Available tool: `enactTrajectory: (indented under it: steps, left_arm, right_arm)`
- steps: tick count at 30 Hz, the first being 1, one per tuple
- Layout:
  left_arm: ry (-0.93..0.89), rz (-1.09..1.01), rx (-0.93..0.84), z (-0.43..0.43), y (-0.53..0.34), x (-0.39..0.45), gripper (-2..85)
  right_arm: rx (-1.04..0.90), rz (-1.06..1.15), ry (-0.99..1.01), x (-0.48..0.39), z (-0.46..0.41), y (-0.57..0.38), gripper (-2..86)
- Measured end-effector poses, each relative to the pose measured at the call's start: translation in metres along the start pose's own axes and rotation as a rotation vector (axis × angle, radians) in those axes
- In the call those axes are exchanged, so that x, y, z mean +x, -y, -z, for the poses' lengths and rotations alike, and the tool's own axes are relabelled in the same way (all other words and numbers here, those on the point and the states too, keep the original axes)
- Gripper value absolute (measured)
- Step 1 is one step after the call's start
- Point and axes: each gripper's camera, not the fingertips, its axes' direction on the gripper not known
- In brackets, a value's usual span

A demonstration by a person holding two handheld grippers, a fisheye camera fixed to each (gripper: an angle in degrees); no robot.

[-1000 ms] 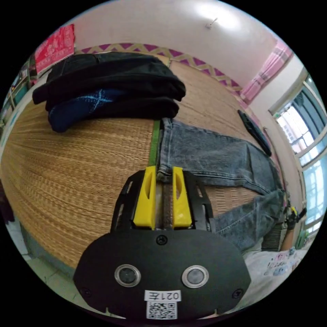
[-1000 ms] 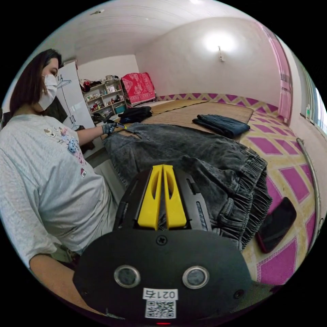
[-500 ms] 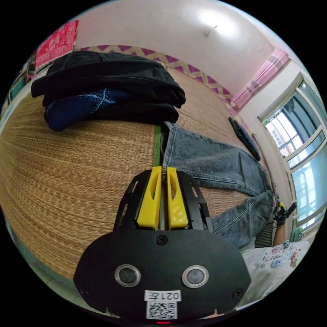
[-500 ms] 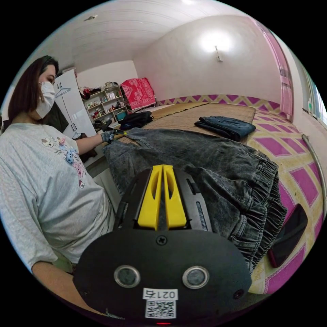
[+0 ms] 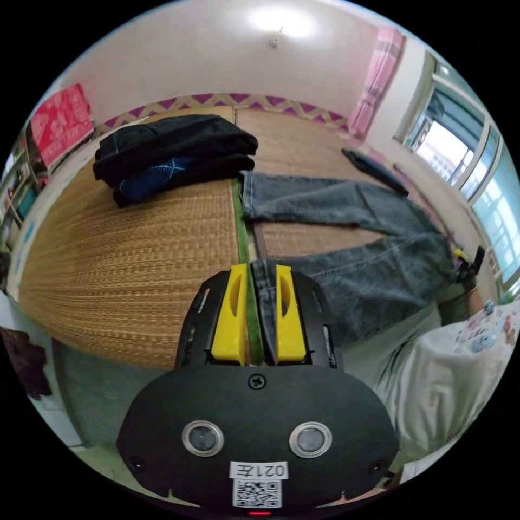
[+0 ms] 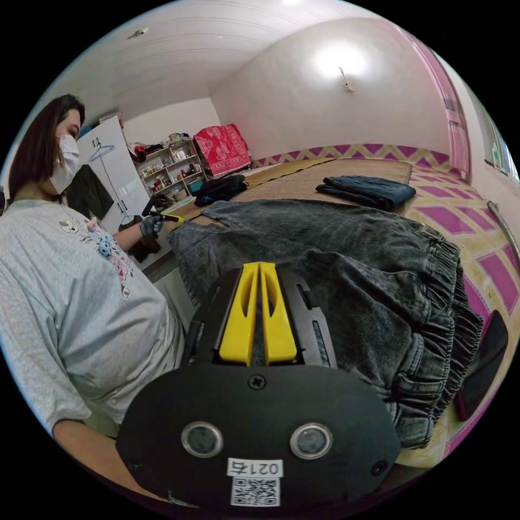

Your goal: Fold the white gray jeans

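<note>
While your left gripper [image 5: 259, 281] and right gripper [image 6: 259, 284] pinch the jeans [image 5: 346, 238], both legs lie spread, unfolded.

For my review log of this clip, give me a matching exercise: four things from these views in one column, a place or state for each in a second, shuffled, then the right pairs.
Things:
1. gray jeans
2. dark folded clothes
3. black phone
4. left tongs

Places or states:
A. stacked on the straw mat, beyond the far leg's hem
B. lying on the purple patterned cover, beside the elastic waistband
C. spread out with the two legs apart
D. jaws on either side of the near leg's hem

Pairs: 1-C, 2-A, 3-B, 4-D
</note>
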Motion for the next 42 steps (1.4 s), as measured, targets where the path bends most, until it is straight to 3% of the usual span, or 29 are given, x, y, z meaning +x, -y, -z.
enactTrajectory:
  steps: [5, 7, 9, 16, 22, 28, 33, 36, 42]
  left_arm:
    - [0.028, -0.063, -0.022, -0.017, 0.005, 0.026, 8.0]
    - [0.017, -0.080, -0.032, -0.007, 0.008, 0.030, 0.4]
    - [-0.028, -0.057, -0.025, 0.008, 0.010, 0.028, -0.4]
    - [-0.112, -0.078, 0.161, 0.097, 0.036, 0.037, -0.9]
    - [-0.122, 0.007, -0.086, 0.024, 0.049, -0.001, -1.0]
    - [-0.194, 0.075, -0.019, 0.039, 0.033, -0.026, -0.9]
    - [-0.156, 0.177, 0.147, 0.112, -0.010, -0.050, -0.8]
    - [-0.240, 0.206, 0.228, 0.154, -0.049, -0.046, -0.3]
    - [-0.371, 0.370, 0.230, 0.186, -0.126, -0.018, 5.6]
  right_arm:
    - [-0.008, 0.019, 0.018, -0.009, -0.004, 0.003, -0.9]
    - [-0.004, 0.023, 0.018, -0.013, -0.001, 0.002, -0.9]
    - [-0.004, 0.022, 0.010, -0.015, 0.000, 0.000, -0.9]
    - [0.003, 0.004, -0.092, -0.012, 0.003, -0.003, -0.9]
    - [0.020, -0.047, -0.086, 0.005, 0.001, -0.005, -0.8]
    - [-0.038, -0.056, -0.125, 0.007, 0.004, -0.004, -0.8]
    - [-0.019, -0.159, -0.246, 0.020, 0.033, -0.013, -0.6]
    - [0.074, -0.290, -0.405, 0.027, 0.077, -0.027, -0.3]
    - [0.232, -0.600, -0.466, 0.045, 0.175, -0.071, 5.0]
